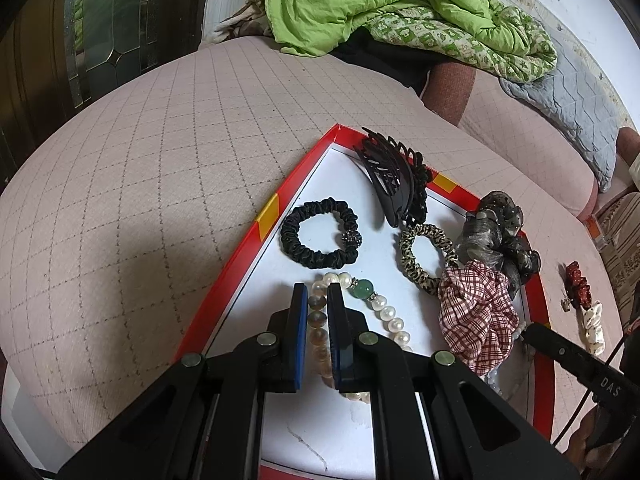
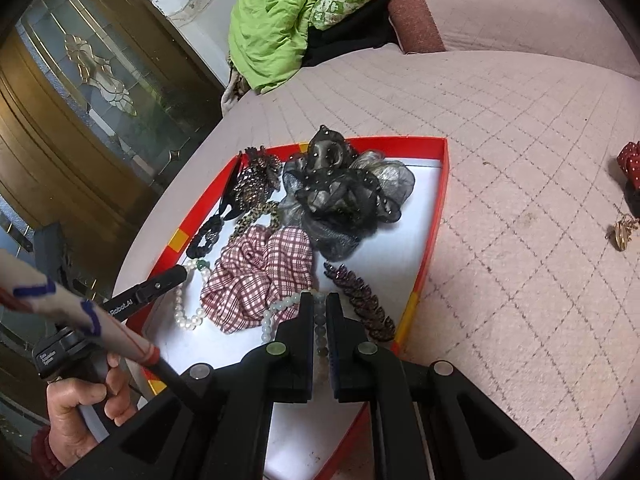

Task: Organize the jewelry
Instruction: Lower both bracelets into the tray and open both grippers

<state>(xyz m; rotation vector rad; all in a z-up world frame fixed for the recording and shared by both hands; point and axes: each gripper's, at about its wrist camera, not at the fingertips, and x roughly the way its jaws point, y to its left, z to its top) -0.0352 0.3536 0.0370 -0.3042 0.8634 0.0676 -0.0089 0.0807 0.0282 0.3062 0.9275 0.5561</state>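
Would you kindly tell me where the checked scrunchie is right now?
The checked scrunchie lies inside the red-edged tray, toward its right side in the left wrist view, touching the leopard-print hair tie and just below the dark sheer scrunchie.

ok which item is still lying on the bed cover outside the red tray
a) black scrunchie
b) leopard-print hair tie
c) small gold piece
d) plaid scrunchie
c: the small gold piece lies on the pink bed cover to the right of the red tray, while the black scrunchie, plaid scrunchie and leopard-print hair tie all sit inside it.
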